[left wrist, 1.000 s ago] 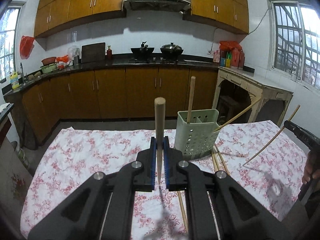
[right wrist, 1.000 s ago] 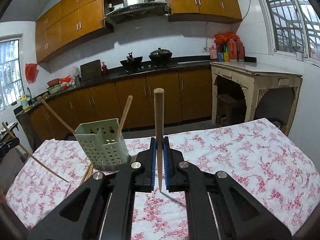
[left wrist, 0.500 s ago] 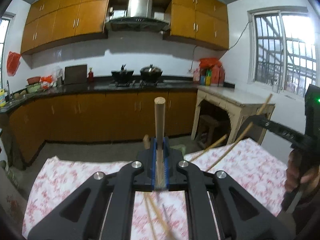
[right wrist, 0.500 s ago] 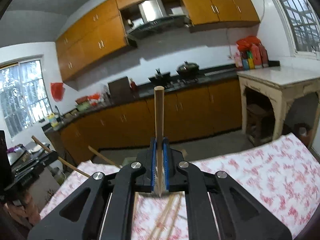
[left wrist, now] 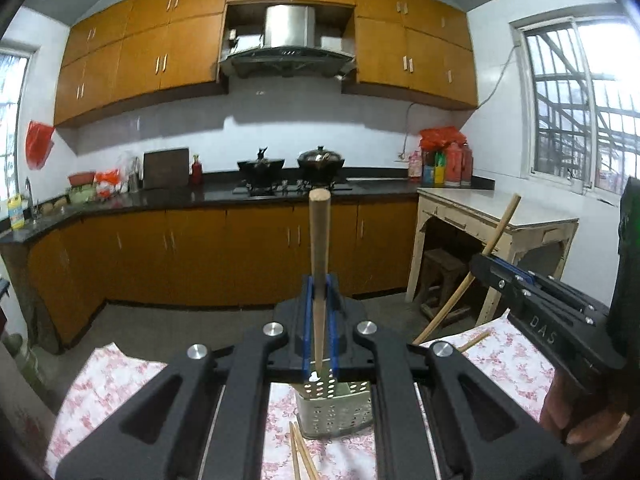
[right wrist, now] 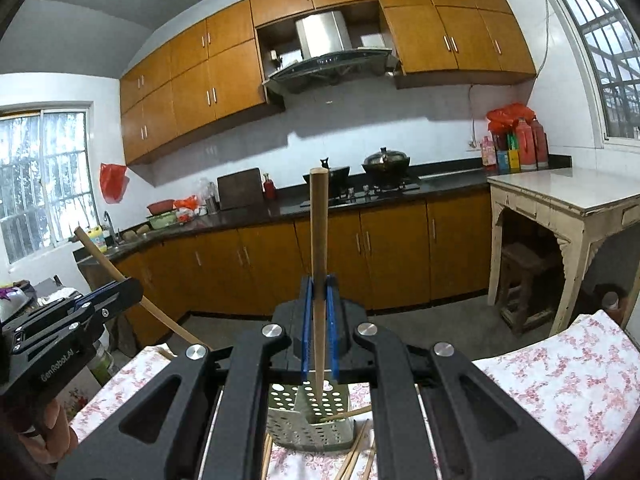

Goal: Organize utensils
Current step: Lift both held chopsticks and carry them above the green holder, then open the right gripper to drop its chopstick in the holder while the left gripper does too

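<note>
The left gripper (left wrist: pixel 319 322) is pinched tight on a wooden chopstick (left wrist: pixel 319 256) that stands nearly upright between its blue pads, thick end up. The right gripper (right wrist: pixel 319 320) pinches a second chopstick (right wrist: pixel 319 248) the same way. Both are raised over a table with a red-flowered cloth (left wrist: pixel 104 384). Below and just beyond the fingers stands the pale green perforated holder (left wrist: pixel 336 412), mostly hidden behind each gripper's black body, so what is inside it is hard to make out. Loose chopsticks (left wrist: pixel 300 456) lie on the cloth beside the holder's base, cut off by the gripper frames; in the right view more of them (right wrist: pixel 356 452) lean at its foot.

Off to the side, each camera catches the other gripper with its stick slanting out, and part of the person's hand (left wrist: pixel 580 424) gripping the handle. Beyond the table run brown cabinets (left wrist: pixel 224 252), a dark counter with two pots (left wrist: pixel 292 162), a range hood (left wrist: pixel 286 46) and a worn white side table (left wrist: pixel 500 216).
</note>
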A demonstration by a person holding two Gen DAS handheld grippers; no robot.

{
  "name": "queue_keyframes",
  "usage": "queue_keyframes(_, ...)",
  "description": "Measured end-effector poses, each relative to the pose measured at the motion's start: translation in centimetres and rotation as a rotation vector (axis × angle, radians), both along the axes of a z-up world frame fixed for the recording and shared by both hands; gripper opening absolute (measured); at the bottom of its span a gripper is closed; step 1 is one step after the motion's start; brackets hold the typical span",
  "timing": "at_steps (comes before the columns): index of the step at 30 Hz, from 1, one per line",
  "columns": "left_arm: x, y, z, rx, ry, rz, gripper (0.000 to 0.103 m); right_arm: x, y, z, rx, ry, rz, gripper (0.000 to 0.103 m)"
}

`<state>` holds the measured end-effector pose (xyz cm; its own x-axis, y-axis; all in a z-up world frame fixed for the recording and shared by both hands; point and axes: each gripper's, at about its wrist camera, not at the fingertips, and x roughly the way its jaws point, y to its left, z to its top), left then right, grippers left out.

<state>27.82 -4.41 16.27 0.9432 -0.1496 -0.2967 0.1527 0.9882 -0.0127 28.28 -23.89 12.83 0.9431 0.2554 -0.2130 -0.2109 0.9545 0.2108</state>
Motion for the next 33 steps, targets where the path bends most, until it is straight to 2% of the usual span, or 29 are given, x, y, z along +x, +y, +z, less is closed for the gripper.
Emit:
queue_keyframes(10, 2.5, 1.0, -2.3, -0.01, 0.039, 0.006, 0.008, 2.3, 0.7, -2.4, 0.0, 0.065, 0.004, 0.008)
queue_keyframes(16, 4.0, 1.8, -3.7, -0.025, 0.111, 0.013, 0.008, 3.2, 1.0, -3.6, 0.013, 0.144, 0.016, 0.008)
queue_keyframes(17, 4.0, 2.0, -3.8, -0.032, 0.12, 0.017, 0.008, 3.2, 1.0, -3.6, 0.012, 0.151, 0.013, 0.01)
queue_keyframes(19, 3.8, 2.4, -3.8, -0.036, 0.12, 0.021, 0.011, 3.0, 1.0, -3.6, 0.004, 0.152, -0.007, 0.026)
queue_keyframes(21, 3.4, 2.7, -3.5, -0.032, 0.11, 0.024, 0.013, 2.6, 0.8, -3.2, 0.01, 0.142, -0.021, 0.033)
queue_keyframes(28, 0.9, 3.9, -2.2, -0.052, 0.072, 0.04, 0.023, 0.2, -0.2, -1.0, 0.005, 0.094, -0.049, 0.033)
queue_keyframes(33, -3.4, 5.5, -1.4, -0.077, 0.035, 0.046, 0.031, -3.4, -1.7, -0.2, -0.014, 0.082, -0.062, 0.033)
